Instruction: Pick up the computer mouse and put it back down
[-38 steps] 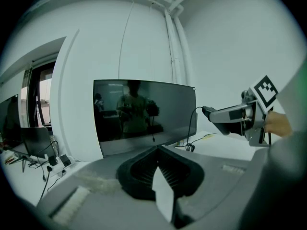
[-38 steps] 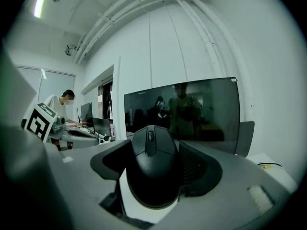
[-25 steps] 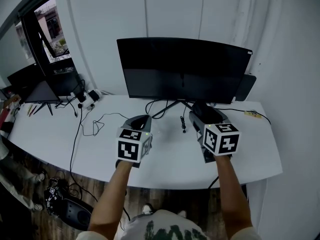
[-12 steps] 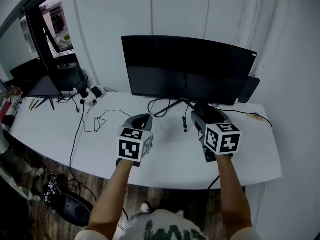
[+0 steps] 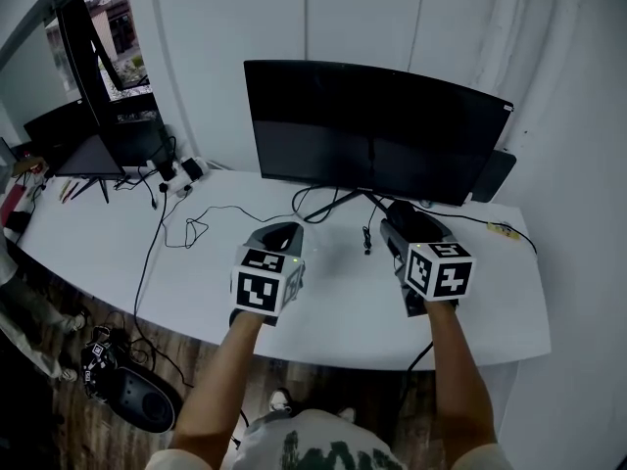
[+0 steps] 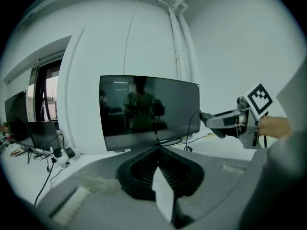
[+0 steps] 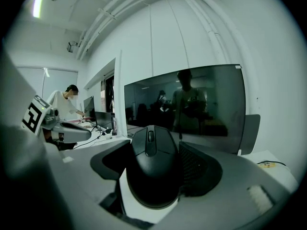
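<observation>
**Computer mouse** (image 7: 152,169): black, clamped between the pads (image 7: 197,169) of the right gripper (image 5: 402,219), scroll wheel pointing away from the camera. The jaws stand wide, one against each flank. It cannot be told whether the mouse touches the desk.

**Left gripper** (image 6: 157,150): jaws pressed together, nothing between them.

**Surface:** white desk (image 5: 333,313), loose cables (image 5: 186,229) at its left.

**Room:** dark curved monitor (image 5: 372,130) just beyond both grippers, white wall (image 5: 225,57), second screen (image 5: 103,155) far left, wooden floor (image 5: 196,380).
</observation>
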